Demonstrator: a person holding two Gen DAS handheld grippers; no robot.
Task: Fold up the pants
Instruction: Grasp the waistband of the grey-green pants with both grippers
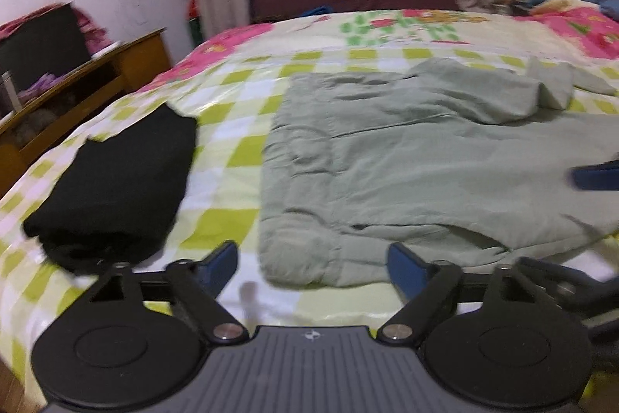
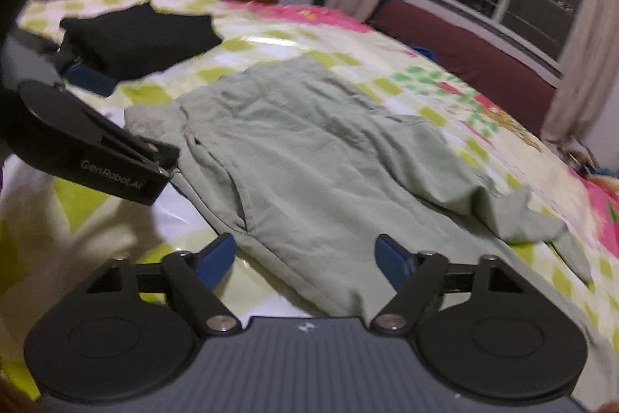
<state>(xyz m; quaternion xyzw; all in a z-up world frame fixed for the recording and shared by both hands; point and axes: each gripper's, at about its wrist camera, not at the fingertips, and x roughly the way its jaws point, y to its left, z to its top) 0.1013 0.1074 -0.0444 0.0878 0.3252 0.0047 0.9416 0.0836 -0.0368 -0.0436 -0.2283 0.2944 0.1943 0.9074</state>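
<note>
While both claws hover agape and empty, folded black garment point(image 1: 116, 180) lies near bed's point(image 1: 232, 157) left edge; sage-green pants point(image 1: 406, 161) spread mid-bed. Left claw point(image 1: 313, 266), right claw point(image 2: 305, 258) face near hem. Step: approach; next, pinch hem.

Matt, creased cloth pants point(image 1: 406, 161) on glossy bedspread point(image 1: 232, 142).

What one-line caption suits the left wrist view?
Open left gripper at the near edge of rumpled sage-green fabric pants on a green-checked bedspread, a folded black garment alongside.
</note>
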